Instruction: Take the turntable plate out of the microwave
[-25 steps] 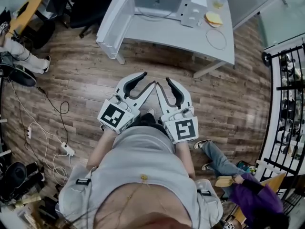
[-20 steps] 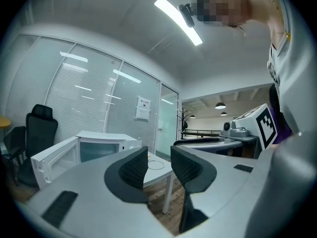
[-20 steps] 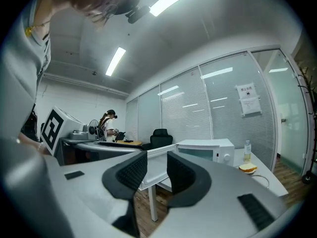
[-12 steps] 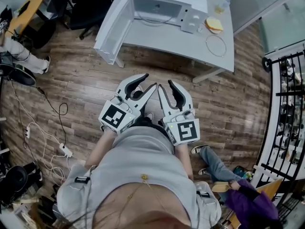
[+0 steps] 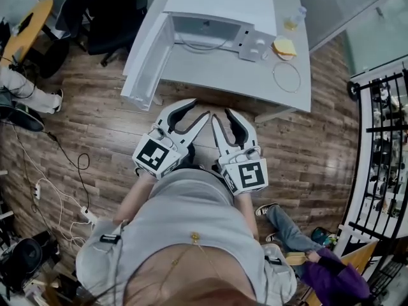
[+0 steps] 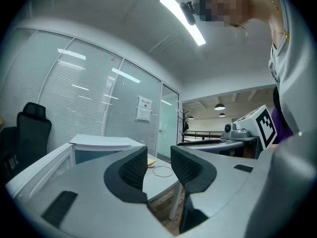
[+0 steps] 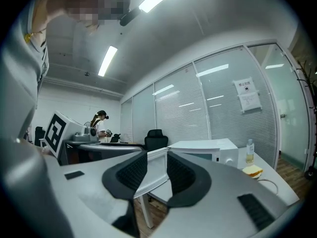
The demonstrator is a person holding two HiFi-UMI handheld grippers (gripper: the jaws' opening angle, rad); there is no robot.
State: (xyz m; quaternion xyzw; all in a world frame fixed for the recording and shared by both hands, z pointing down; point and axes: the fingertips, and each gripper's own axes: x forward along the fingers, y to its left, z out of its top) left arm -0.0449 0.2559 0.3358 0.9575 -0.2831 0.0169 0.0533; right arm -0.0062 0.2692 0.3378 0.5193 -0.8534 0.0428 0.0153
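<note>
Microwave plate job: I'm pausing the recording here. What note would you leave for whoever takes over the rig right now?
Left gripper: jaws apart, empty, held over the floor short of the table.
Right gripper: the same, close beside it.
Microwave sits on the table, its door swung open to the left. The turntable plate can't be made out clearly inside the cavity.
Done: door open.
Left: step up, reach in, grip the plate and bring it out.
</note>
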